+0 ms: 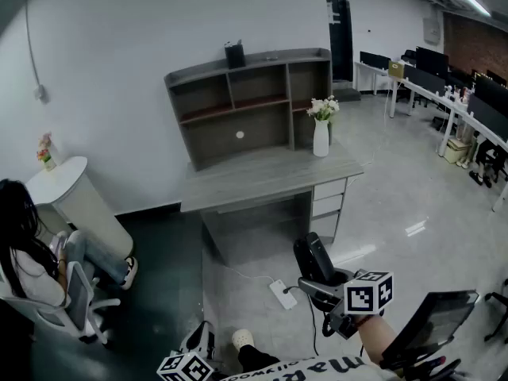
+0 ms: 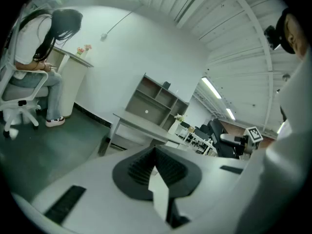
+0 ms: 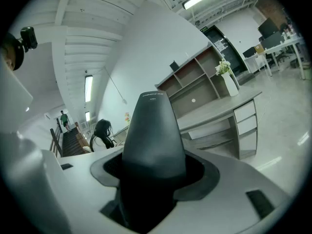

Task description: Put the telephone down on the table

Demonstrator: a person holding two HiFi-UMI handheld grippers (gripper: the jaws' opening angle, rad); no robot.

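Holding glossy black tapered telephone (image 1: 312, 254), right gripper (image 1: 324, 290)

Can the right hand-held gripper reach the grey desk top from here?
Probably not yet: the right hand-held gripper, shut on the black telephone handset, hangs well short of the grey desk top.

Bench (image 1: 262, 179): the front and middle of the top are bare, open from above and from the near edge. A shelf unit (image 1: 246, 101) walls off the rear, and a vase of flowers (image 1: 321, 137) stands upright at the right rear, just before the shelves. The floor before the bench is open save a power strip (image 1: 282, 294) and its cable. A seated person (image 1: 32, 260) and a round white table (image 1: 75, 201) stand well apart at left. The jaws of the right tongs (image 1: 327, 292) are filled by the telephone (image 1: 316, 260)
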